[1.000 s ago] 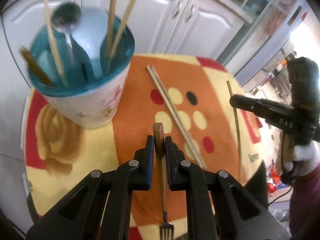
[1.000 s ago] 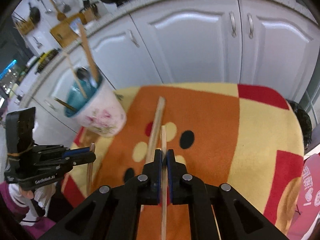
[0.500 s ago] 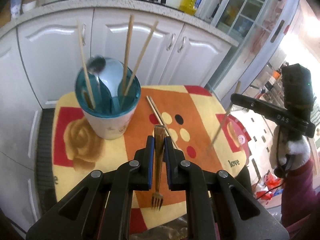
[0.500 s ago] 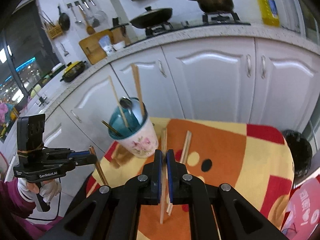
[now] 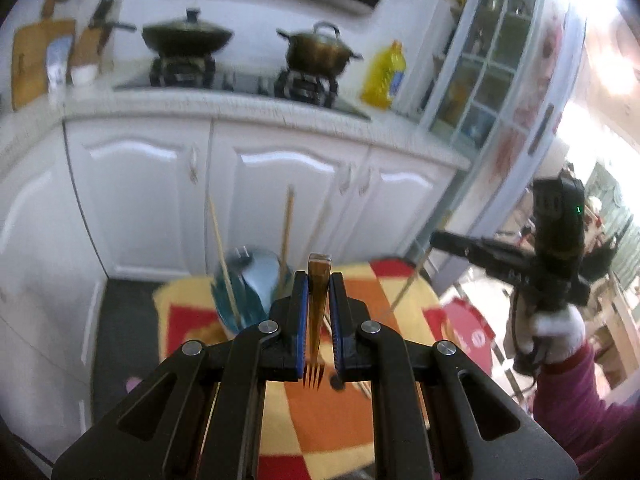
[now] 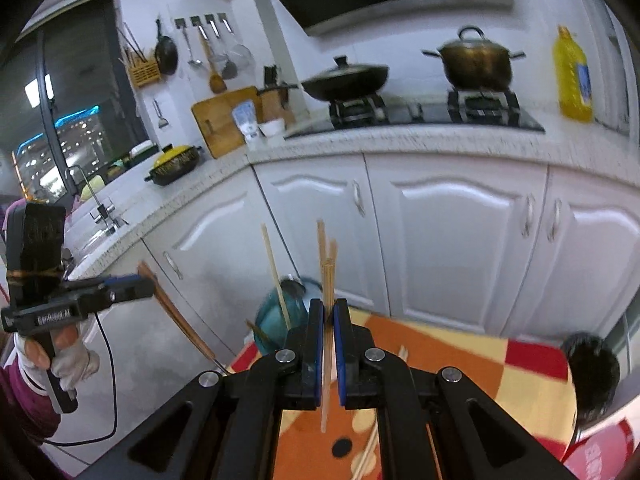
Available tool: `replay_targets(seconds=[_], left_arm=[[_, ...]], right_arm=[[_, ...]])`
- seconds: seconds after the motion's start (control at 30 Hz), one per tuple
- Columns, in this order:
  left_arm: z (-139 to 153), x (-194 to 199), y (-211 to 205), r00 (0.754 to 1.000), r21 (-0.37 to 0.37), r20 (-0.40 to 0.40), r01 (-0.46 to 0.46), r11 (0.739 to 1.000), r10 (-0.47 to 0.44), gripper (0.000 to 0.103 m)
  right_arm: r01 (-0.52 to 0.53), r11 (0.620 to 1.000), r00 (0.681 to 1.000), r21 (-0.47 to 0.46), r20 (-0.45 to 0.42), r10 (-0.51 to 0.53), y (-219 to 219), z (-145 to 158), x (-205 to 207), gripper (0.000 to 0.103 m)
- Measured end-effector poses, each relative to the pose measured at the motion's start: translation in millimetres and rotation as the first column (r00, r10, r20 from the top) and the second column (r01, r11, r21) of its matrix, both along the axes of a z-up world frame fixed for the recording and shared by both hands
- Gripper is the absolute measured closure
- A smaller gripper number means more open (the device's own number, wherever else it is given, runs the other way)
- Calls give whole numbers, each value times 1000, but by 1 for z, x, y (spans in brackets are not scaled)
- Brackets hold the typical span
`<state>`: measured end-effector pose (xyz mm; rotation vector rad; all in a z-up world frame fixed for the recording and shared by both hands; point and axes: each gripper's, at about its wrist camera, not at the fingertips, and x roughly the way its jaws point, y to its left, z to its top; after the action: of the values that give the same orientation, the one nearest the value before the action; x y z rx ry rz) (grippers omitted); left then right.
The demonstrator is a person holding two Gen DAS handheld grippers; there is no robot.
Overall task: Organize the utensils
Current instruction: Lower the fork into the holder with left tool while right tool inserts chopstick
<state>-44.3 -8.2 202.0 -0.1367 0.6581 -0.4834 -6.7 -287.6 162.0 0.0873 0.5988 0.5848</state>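
My left gripper (image 5: pixel 319 280) is shut on a brown-handled fork (image 5: pixel 318 312), held in the air with its tines hanging toward me. My right gripper (image 6: pixel 328 308) is shut on a single wooden chopstick (image 6: pixel 328 280), also clear of the table. Below and ahead stands the teal-lined floral cup (image 5: pixel 256 284) (image 6: pixel 272 320) with several chopsticks and a spoon upright in it. It rests on the small table with the orange and yellow cloth (image 5: pixel 340 420) (image 6: pixel 460 360). A pair of chopsticks (image 6: pixel 370 452) lies on the cloth. Each view shows the other gripper (image 5: pixel 440 240) (image 6: pixel 140 282) off to the side.
White cabinet doors (image 5: pixel 280 200) and a counter with two pots on a stove (image 6: pixel 476 64) stand behind the table. A yellow oil bottle (image 5: pixel 384 76) is on the counter. A dark round object (image 6: pixel 592 376) sits past the table's right edge. Gloved hands (image 5: pixel 556 328) hold the grippers.
Both grippers have risen and tilted up, carrying the fork and the chopstick off the cloth. The table and cup now look smaller and lower in both views.
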Motion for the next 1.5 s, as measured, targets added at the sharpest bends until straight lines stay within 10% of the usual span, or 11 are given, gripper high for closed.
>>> replay_targets(seconds=[0.43,1.2,1.33,1.5], left_arm=[[13,69,16,988,58,87,-134,989,129,95],[-81,106,-4,983,139,-45,-170,975,178,94],[-80,106,-3,982,123,-59,-170,978,179,94],[-77,103,0,980,96,-75,-175,980,182,87]], right_arm=[[-43,998,995,-51,85,47,60,39,43,98],[-6,1000,983,-20,-183,3,72,-77,94,97],[15,1000,978,9,-210,-13,59,-79,92,72],[25,1000,974,3,-227,-24,49,-81,84,72]])
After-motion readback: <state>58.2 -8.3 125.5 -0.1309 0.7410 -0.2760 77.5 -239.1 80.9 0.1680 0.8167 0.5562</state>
